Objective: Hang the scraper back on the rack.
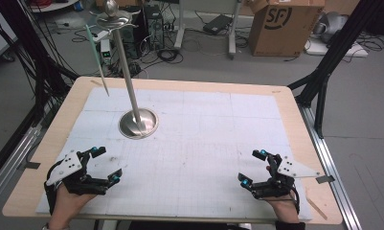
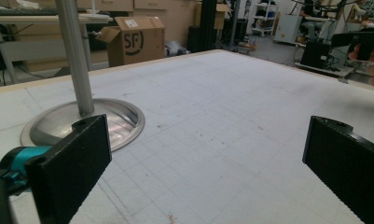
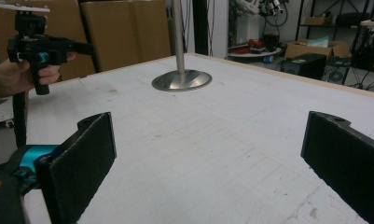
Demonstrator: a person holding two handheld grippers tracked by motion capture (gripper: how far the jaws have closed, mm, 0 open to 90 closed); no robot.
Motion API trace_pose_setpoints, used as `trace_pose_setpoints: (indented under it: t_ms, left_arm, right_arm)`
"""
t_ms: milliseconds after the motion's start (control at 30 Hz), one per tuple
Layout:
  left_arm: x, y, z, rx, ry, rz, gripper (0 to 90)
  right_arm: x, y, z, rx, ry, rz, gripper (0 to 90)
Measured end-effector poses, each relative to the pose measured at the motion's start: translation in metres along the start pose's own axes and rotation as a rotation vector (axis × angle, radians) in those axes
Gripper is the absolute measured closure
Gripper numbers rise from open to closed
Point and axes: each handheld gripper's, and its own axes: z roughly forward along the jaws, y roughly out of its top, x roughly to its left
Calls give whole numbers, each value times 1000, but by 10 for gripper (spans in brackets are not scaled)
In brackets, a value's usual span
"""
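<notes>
Metal stand (image 1: 138, 122): round base sits on the white mat (image 1: 204, 139), toward the far left corner of the table (image 1: 295, 139), pole upright. A green stick (image 1: 96, 57) hangs from its top, past the far edge. The base also shows in the left gripper view (image 2: 82, 123) and the right gripper view (image 3: 181, 80).

Progress: judged not begun. Nothing gripped, stand untouched, all work left.

Left gripper (image 1: 102, 165): near the left front corner, jaws spread wide, released, holding nothing; stand closest to it, still apart.

Right gripper (image 1: 254, 167): near the right front corner, jaws equally wide, empty, well apart from the stand.
</notes>
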Motion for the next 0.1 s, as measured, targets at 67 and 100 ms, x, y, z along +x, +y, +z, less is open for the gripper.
trace_pose_setpoints:
  t_ms: [67, 100]
  left_arm:
    - [0, 0, 1, 2, 0, -3, 17]
    - [1, 0, 1, 4, 1, -5, 17]
  right_arm:
    - [0, 0, 0, 1, -2, 2, 20]
    - [0, 0, 0, 0, -2, 3, 20]
